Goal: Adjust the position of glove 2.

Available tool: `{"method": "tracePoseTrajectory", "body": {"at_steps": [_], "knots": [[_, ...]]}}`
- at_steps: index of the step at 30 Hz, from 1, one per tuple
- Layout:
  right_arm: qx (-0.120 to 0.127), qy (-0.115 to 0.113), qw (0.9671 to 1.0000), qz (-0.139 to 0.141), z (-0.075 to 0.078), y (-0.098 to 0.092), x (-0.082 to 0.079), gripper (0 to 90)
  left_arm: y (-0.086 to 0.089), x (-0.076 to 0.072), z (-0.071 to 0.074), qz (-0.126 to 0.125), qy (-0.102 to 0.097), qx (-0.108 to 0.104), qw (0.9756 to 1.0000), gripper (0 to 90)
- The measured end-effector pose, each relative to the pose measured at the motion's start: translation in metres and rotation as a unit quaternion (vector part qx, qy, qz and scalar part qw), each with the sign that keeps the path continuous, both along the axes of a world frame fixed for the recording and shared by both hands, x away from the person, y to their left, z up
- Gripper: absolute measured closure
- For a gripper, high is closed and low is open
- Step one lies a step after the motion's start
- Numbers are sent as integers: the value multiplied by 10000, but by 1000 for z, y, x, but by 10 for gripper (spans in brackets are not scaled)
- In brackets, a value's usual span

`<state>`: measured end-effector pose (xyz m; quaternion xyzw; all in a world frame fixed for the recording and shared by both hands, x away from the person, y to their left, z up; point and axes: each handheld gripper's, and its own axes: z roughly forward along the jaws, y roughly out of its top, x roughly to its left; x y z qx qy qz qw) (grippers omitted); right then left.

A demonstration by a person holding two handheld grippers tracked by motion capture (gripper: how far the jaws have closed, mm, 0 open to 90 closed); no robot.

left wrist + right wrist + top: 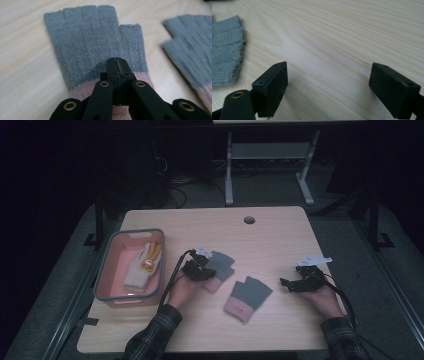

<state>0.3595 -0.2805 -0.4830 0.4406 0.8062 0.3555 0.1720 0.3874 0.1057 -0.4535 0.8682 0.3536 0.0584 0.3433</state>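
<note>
Up close, left gripper (117, 65) pinches the grey glove (95, 42).

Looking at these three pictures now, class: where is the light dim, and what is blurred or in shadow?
High view: dim, with darkness around the pale wooden table. Left gripper view: bright, the grey knitted fingerless glove with a pink cuff is sharp, the second grey glove is soft, and the left hand-held gripper throws a shadow on the knit. Right gripper view: even light, with soft shadows beside the jaws.
</note>
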Motion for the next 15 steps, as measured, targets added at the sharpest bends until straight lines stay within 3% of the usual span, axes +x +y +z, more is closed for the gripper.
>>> {"method": "tracePoseTrajectory", "body": {"at_steps": [10,15], "knots": [[0,5,10000,11,0,0,0,148,3,-32,3,-106,-1,-18,9999,893],[1,15,10000,16,0,0,0,148,11,-30,14,203,-184,-189,9994,734]]}}
